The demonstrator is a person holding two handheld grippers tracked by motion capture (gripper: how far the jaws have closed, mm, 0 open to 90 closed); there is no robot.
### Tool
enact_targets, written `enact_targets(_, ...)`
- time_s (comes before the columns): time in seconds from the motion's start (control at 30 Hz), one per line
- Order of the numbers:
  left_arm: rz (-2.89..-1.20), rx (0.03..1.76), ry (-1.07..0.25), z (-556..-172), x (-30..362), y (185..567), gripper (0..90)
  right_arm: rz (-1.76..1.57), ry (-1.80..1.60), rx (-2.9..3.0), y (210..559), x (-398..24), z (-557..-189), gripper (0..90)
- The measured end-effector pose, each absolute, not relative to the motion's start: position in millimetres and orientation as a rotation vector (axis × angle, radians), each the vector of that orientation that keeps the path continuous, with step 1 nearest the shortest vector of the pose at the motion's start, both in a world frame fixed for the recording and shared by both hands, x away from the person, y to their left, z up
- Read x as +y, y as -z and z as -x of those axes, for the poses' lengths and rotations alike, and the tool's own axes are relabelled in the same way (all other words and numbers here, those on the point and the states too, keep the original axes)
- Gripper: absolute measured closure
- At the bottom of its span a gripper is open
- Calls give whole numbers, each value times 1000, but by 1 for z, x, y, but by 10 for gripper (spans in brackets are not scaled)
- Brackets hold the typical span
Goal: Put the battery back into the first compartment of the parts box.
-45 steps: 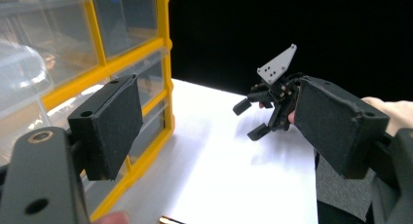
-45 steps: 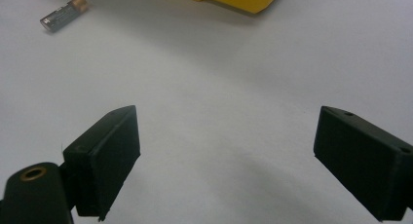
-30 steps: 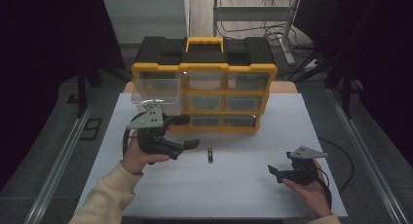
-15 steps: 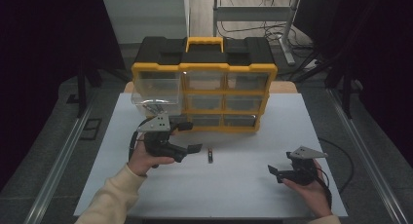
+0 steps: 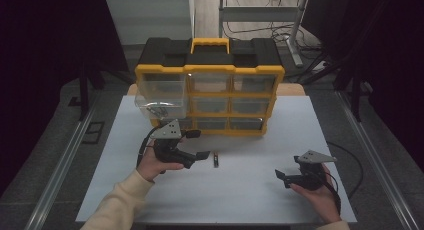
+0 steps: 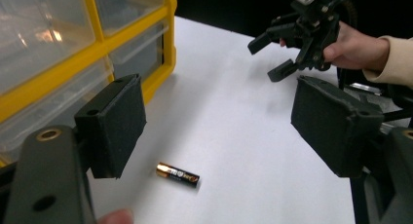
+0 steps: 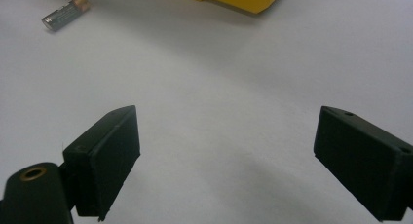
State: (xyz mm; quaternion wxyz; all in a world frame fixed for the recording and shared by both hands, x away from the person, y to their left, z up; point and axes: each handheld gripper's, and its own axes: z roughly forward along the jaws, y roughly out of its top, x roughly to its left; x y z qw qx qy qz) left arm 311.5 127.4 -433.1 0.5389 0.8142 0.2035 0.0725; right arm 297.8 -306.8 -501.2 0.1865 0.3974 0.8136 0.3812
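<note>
Black-and-copper battery is lying flat on the white counter, just in front of the yellow organizer. I'm hovering my left tool beside it, jaws wide, nothing between them. My right tool is sitting open, well apart.

Your white table carries a yellow and black drawer cabinet standing at its far edge. A single battery lies flat on the bare top, just in front of the cabinet.
</note>
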Motion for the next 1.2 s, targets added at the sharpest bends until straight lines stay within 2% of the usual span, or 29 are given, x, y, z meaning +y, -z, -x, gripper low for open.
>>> enact_targets(0.4,-2012,519,-138,-322,120,457,191,-1120,-1070,2294,502,-306,-298,100)
enact_targets(0.63,-2060,548,-136,-329,117,467,143,-1118,-1067,2298,502,-307,-299,100)
enact_targets(1.2,-2220,502,-80,-348,90,490,118,-1113,-1069,2299,502,-307,-298,100)
